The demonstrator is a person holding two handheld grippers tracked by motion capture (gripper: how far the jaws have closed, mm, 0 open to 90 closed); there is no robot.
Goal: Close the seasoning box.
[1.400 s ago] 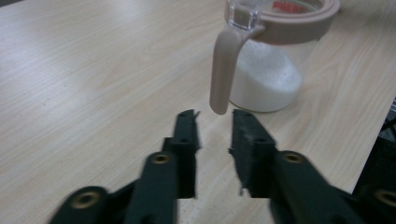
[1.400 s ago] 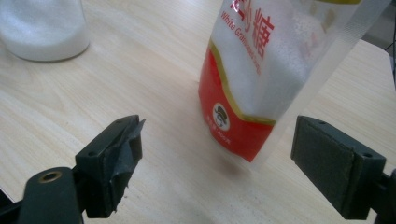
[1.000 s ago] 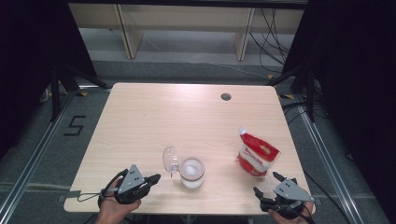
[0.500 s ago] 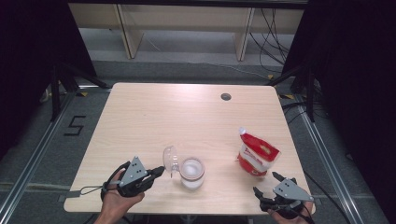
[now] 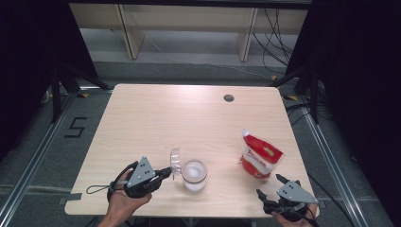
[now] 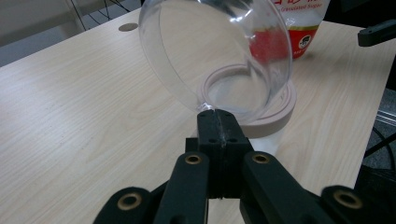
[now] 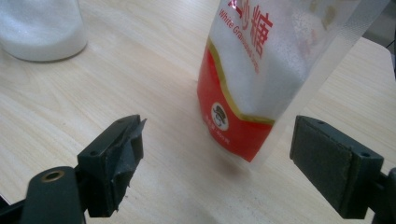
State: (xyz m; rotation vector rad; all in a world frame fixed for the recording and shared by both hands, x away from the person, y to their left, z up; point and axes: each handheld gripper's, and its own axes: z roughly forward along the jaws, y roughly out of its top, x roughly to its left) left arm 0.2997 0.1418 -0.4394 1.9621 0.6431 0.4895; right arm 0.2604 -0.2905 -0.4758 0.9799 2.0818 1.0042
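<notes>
As the left claw, clamped on the clear lid, has lifted it off the jar, the open right claw faces the sugar bag, probably next.

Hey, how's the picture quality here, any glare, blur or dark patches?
High view: even light on the table, black surroundings. Left gripper view: highlights glint on the clear lid, bag behind it soft. Right gripper view: sugar bag fairly sharp, with a faint shadow at its base; jar slightly blurred.
</notes>
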